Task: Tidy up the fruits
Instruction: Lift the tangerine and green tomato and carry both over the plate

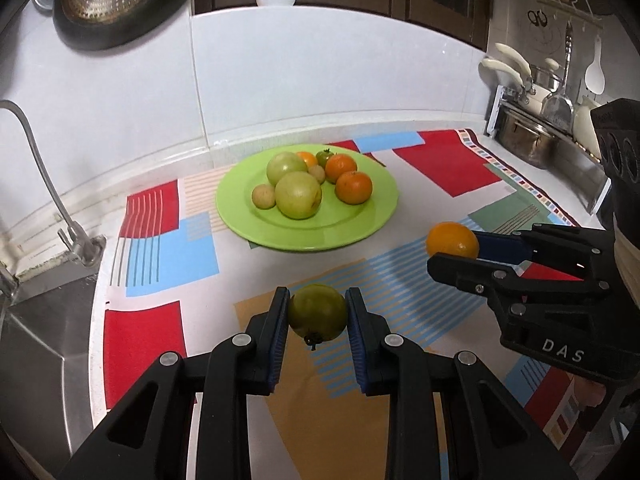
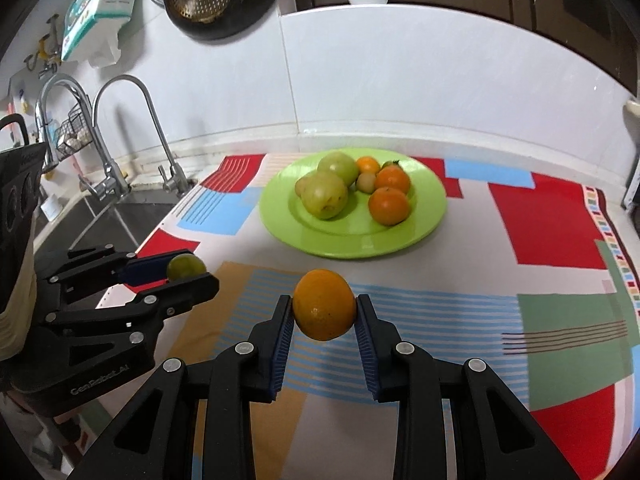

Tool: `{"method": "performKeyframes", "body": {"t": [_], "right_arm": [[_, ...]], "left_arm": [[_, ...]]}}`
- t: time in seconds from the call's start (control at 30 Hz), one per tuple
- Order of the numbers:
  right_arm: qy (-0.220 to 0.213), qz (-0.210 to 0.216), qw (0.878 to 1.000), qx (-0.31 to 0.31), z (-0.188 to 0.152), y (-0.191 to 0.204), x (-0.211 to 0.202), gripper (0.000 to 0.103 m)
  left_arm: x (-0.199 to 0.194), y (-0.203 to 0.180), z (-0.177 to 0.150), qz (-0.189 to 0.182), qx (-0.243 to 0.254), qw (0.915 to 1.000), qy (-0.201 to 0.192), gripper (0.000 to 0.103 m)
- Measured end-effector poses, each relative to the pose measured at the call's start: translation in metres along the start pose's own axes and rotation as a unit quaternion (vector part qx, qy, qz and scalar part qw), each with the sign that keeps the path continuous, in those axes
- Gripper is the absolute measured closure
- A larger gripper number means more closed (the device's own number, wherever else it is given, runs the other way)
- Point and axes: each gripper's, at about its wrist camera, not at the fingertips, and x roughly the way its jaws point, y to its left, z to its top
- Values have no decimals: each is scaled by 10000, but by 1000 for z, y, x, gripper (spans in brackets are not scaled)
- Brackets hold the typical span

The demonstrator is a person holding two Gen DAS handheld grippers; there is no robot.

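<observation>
Both grippers are carrying fruit above the patterned cloth [image 2: 552, 224], short of the green plate [image 1: 352, 232]. Left gripper [image 1: 318, 314] is clamping a green tomato [image 1: 318, 312] — stem end facing down toward the camera — squarely between its blue pads [image 1: 280, 340], near the tips. Right gripper [image 2: 324, 312] is pinching an orange [image 2: 324, 305] the same way, with the fruit bulging above and below the pads [image 2: 366, 344]. The plate is already holding two large green fruits, three orange citrus, a small green tomato and a couple of pale round ones, crowded toward its far half (the near rim is looking bare). Judging from this, the step in hand is delivery: each fruit should be lowered onto the bare near part of the plate, close to its own colour group, and let go only once it is resting, since round fruit will likely roll. The grippers are sitting side by side, so going one at a time looks safer — less chance of knocking the pile.
</observation>
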Motion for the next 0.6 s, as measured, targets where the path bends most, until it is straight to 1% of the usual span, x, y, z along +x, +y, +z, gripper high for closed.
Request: {"method": "performKeyframes", "body": {"t": [0.27,0.6], "right_arm": [[-206,-126,9997,7,8,-12,-13,71],[-438,-166,9988,-143,36,-34,-13,71]], "left_arm": [[-1,-10,15,74,33,9998,-175,75],[14,-20,44,107,-21,9995,-303,75]]}}
